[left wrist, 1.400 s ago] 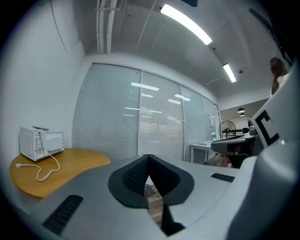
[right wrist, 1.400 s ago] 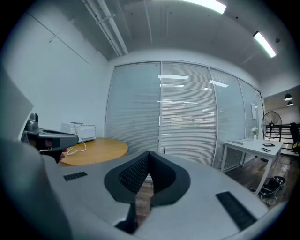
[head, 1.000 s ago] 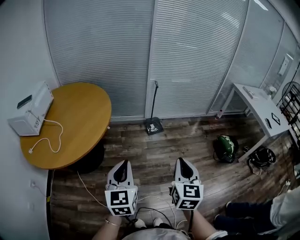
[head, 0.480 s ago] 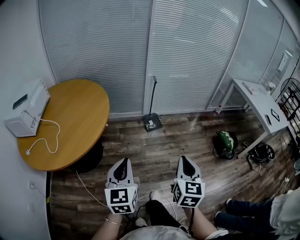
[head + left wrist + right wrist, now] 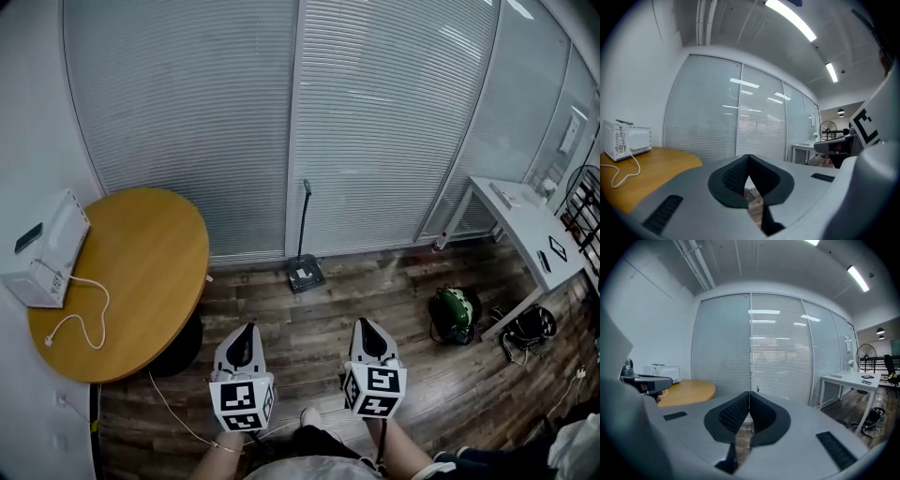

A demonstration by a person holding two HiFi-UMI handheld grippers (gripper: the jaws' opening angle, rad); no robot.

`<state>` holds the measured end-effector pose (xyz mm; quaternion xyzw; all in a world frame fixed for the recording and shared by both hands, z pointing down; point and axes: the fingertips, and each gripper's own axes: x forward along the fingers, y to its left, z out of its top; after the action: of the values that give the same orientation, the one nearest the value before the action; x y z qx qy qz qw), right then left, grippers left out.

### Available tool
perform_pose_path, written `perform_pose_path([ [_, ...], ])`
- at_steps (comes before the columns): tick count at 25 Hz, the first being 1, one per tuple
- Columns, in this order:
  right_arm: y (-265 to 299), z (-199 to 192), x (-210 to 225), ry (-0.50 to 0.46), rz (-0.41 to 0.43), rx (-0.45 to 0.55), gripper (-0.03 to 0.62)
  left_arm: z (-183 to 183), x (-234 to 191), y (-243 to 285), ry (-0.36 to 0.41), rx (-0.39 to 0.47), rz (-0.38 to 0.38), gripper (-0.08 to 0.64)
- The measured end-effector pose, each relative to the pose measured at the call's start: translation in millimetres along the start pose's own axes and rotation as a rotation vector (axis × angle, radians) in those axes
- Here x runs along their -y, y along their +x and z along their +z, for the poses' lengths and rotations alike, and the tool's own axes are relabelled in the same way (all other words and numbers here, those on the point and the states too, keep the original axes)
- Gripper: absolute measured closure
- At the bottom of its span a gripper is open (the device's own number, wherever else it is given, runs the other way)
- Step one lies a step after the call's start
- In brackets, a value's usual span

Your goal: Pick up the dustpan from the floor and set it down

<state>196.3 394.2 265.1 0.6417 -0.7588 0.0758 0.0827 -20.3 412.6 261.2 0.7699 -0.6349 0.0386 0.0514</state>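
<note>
The dustpan [image 5: 306,275] stands on the wood floor [image 5: 394,281] at twelve o'clock, its handle upright against the blinds [image 5: 187,122]. Well short of it, the left tongs [image 5: 247,328] and right tongs [image 5: 364,323] hover side by side, both pinched closed on nothing. A round counter [image 5: 141,272] lies at ten o'clock.

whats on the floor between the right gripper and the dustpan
Nothing but bare wood floor. The head view shows the stretch from the right gripper to the dustpan with no object lying in it.
</note>
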Motion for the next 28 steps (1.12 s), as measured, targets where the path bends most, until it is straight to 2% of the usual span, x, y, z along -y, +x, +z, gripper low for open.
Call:
perform_pose_path([
  [7, 74.5, 17.9, 32.6, 0.012, 0.028, -0.005, 0.56, 10.9, 7.4, 79.8, 0.015, -0.007, 0.01, 0.555],
  [14, 137.9, 16.2, 61.4, 0.037, 0.053, -0.045, 0.56, 6.4, 13.2, 140.1, 0.024, -0.043, 0.021, 0.555],
  [20, 171.0, 20.1, 68.7, 0.013, 0.1, -0.059, 0.56, 7.2, 12.0, 167.6, 0.017, -0.054, 0.056, 0.555],
  [28, 192.2, 13.5, 72.5, 0.037, 0.087, -0.075, 0.56, 8.1, 4.7, 188.3, 0.025, -0.053, 0.044, 0.555],
])
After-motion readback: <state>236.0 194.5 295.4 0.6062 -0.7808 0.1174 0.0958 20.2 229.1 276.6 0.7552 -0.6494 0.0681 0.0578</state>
